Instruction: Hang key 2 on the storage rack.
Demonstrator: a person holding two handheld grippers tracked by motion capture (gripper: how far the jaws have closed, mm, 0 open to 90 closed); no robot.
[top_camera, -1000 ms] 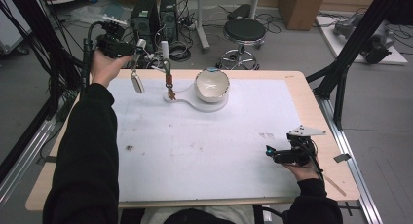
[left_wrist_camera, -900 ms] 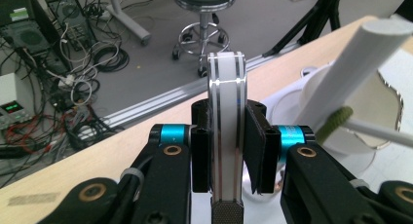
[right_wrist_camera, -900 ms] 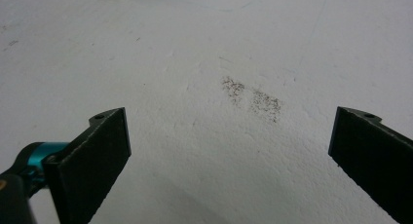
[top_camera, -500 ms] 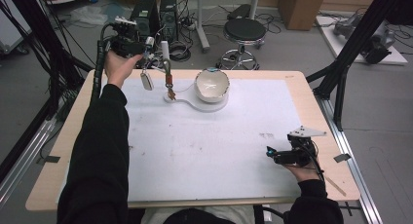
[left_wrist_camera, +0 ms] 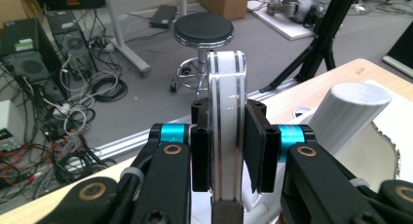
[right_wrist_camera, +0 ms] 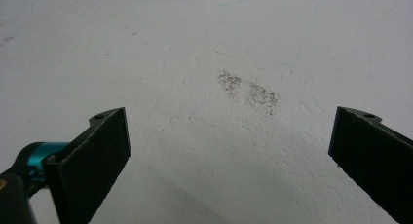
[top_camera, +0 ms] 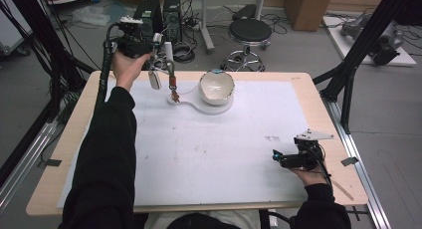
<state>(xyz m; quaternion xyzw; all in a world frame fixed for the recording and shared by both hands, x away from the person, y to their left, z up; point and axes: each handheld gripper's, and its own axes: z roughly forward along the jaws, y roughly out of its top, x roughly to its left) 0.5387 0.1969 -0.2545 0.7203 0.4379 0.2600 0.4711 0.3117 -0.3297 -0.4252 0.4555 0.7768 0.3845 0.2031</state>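
white handle (left_wrist_camera: 226, 117) lower end hidden between the left gripper (left_wrist_camera: 228, 151) pads.

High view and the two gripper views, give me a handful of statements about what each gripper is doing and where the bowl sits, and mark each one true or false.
1. The left gripper is shut on a white striped tool. True.
2. The right gripper is clamped on the bowl. False: its jaws stand wide apart over the bare white mat, with nothing between them.
3. The white bowl sits on a flat white base near the far edge of the table. True.
4. The bowl stands right beside the right gripper. False: the bowl is at the far side, and the right gripper is near the front right corner.
5. A black round stool stands on the floor beyond the table. True.
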